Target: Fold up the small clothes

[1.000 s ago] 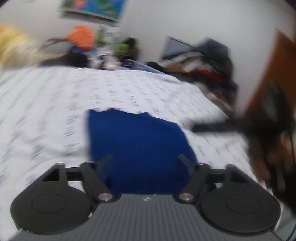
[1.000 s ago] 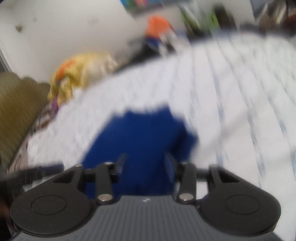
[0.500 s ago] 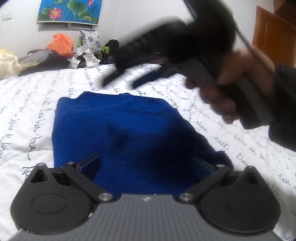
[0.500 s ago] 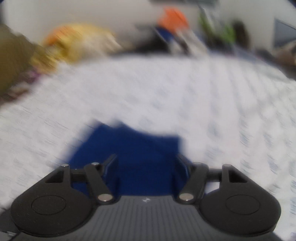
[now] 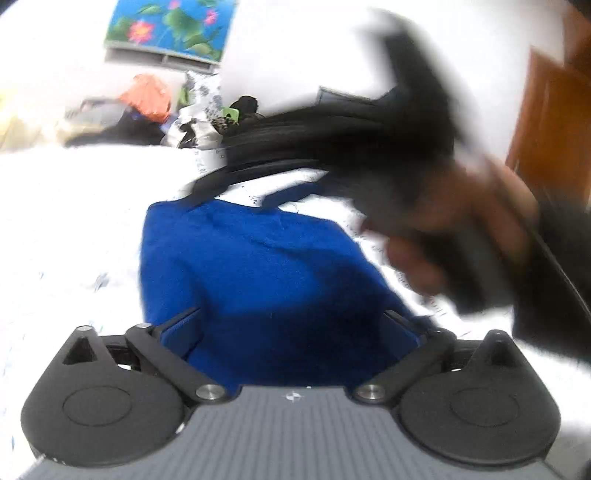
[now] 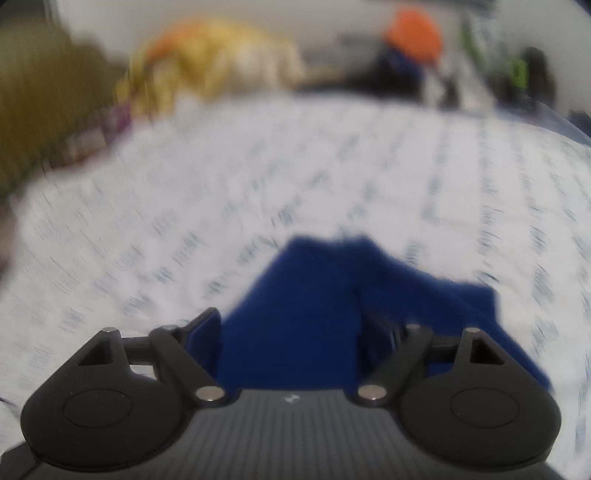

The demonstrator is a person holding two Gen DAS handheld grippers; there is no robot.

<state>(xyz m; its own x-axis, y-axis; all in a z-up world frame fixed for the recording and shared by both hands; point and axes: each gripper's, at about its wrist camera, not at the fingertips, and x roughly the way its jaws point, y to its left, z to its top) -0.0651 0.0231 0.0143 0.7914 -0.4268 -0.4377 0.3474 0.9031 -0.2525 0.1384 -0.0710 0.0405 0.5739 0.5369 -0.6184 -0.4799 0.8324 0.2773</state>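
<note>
A small blue garment [image 5: 258, 266] lies flat on the white printed bed cover [image 5: 74, 221]. My left gripper [image 5: 291, 317] stands wide open, low over the garment's near edge, with cloth under the gap and the pads not pressing on it. A hand [image 5: 461, 229] holds my right gripper [image 5: 231, 195], blurred, over the garment's far edge. In the right wrist view the right gripper [image 6: 295, 321] has its jaws opening. The blue garment [image 6: 306, 295] lies between and under its fingers, with a fold running off to the right.
Along the far side of the bed lies a pile of clothes and bags with an orange item [image 5: 147, 94]. A flower picture [image 5: 170, 27] hangs on the wall and a brown door [image 5: 546, 122] stands at the right. A yellow bundle [image 6: 221, 62] sits at the bed's far left.
The left jaws have spread wider and sunk closer to the garment. The right gripper has swung across from the right side to the garment's far edge, and its jaws have widened.
</note>
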